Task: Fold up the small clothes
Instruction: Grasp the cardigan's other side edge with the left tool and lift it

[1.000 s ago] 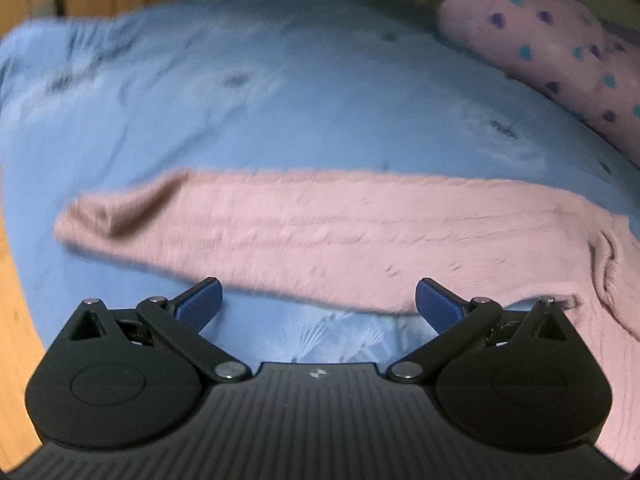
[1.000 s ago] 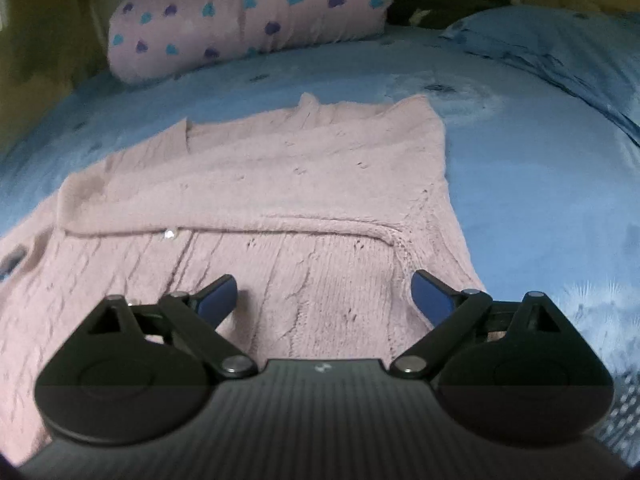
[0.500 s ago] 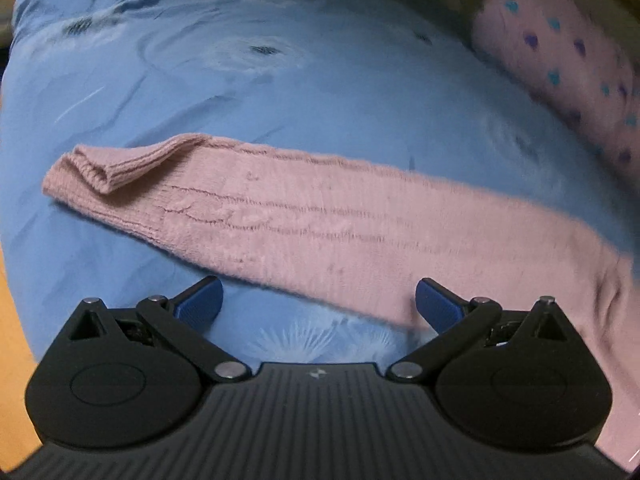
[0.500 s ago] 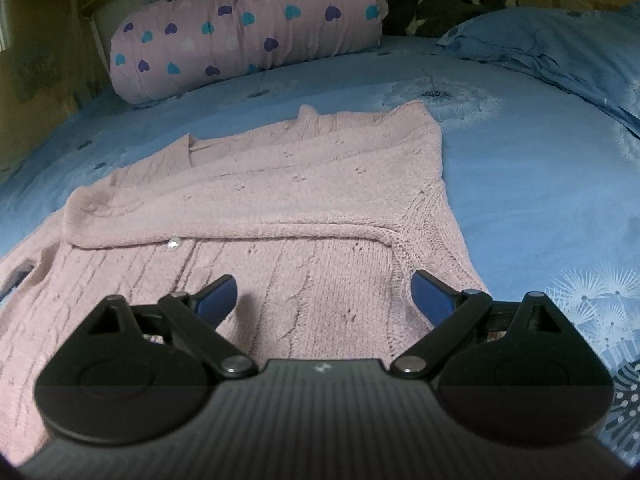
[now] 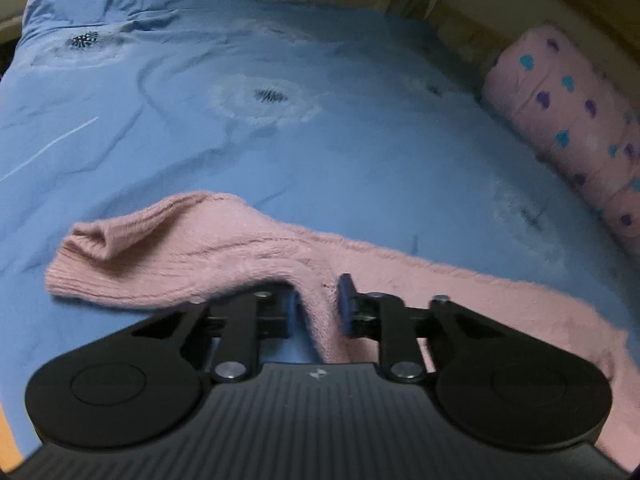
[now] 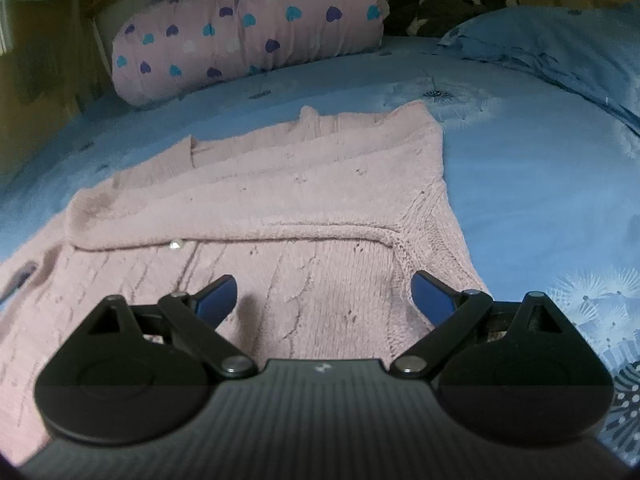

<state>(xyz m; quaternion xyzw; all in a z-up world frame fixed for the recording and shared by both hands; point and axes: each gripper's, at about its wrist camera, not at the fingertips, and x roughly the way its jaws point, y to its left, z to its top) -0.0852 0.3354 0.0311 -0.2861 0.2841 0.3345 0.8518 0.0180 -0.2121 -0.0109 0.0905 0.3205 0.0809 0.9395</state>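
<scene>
I have the left gripper [image 5: 318,306] with its fingers drawn narrow on a pinch of the long pink knitted sleeve [image 5: 224,256], partway along it, so the knit humps up at the pinch while the ribbed cuff [image 5: 100,240] lies on the blue dandelion-print bedsheet [image 5: 280,148] off to my left. The right gripper [image 6: 324,294] hovers low over the body of the pink cable-knit cardigan [image 6: 304,216], fingers spread wide and holding nothing. I judge the fold about a third done: in the right wrist view one sleeve already lies folded across the chest, just above a small pearly button [image 6: 175,245], while the sleeve I hold is yet to be brought in and the body is yet to be doubled over. For room, the sheet beyond the cuff is open on the left, though the bed's edge and wooden frame show near the bottom left corner there. A pink bolster with blue and purple hearts [image 6: 248,36] lies well beyond the collar, and a blue pillow [image 6: 560,44] sits far right, both clear of the fold.
</scene>
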